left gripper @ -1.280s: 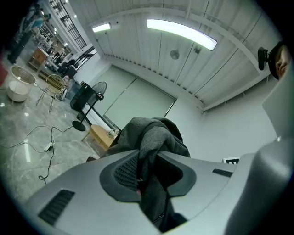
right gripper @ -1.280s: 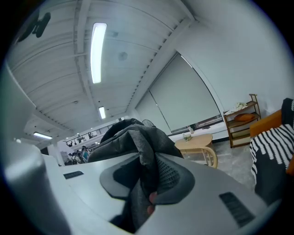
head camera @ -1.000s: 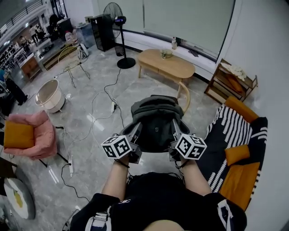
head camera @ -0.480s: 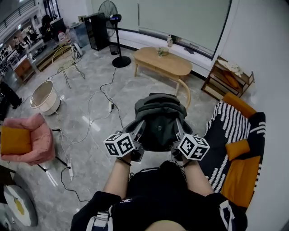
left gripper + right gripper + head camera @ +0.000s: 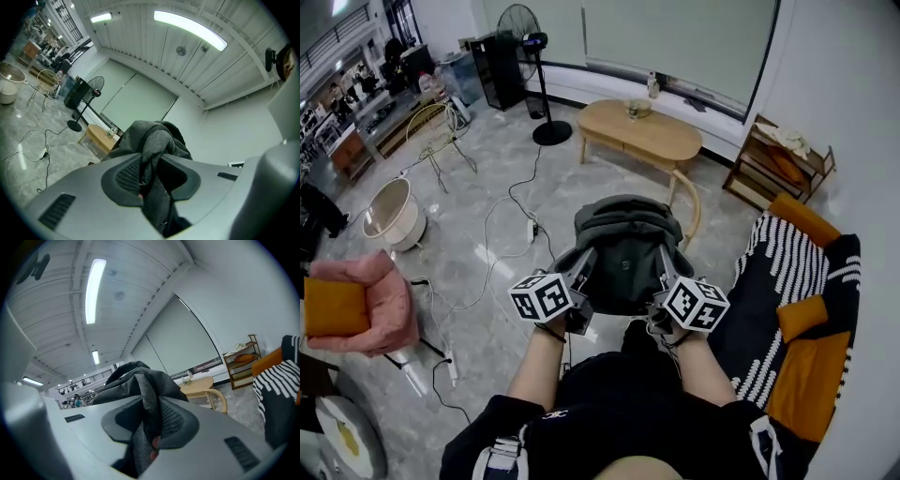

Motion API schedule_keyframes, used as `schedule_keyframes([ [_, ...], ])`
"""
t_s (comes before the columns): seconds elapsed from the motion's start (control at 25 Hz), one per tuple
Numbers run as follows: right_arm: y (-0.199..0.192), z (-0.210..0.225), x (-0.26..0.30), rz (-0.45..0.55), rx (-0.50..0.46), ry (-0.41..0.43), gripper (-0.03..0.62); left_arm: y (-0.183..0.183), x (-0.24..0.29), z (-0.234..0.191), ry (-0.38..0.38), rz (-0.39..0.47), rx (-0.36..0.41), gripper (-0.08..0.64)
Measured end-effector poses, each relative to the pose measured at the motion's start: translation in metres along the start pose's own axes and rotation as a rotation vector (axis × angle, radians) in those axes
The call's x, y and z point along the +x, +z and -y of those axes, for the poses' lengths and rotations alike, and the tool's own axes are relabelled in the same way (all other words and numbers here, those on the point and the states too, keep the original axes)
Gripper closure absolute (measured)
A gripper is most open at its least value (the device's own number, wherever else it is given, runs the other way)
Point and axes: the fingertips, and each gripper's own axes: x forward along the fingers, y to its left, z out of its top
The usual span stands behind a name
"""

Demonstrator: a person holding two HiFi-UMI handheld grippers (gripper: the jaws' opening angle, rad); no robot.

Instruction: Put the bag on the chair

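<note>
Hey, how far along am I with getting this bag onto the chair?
Done: the bag is picked up, with its grey fabric pinched in the jaws of the left gripper and the right gripper.
In hand: you hold it in front of you, right by the wooden chair, whose curved arm shows beside it.
Left: set it on the seat, which the bag hides, and let go.

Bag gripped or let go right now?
Gripped: grey bag fabric is pinched in the fingers of the left gripper and right gripper. The left jaws are opening, fabric between them.
</note>
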Motion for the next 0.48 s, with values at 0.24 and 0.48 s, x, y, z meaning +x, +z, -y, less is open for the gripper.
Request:
schedule_keyframes([
  [0.24, 0.028, 0.042, 0.085, -0.002, 0.03, 0.026, 0.492, 0.03, 0.082, -0.035, 0.023, 0.001, 0.008, 0.457],
  [0.48, 0.071, 0.086, 0.194, -0.027, 0.032, 0.047, 0.492, 0.076, 0.182, -0.078, 0.054, 0.0, -0.01, 0.456],
])
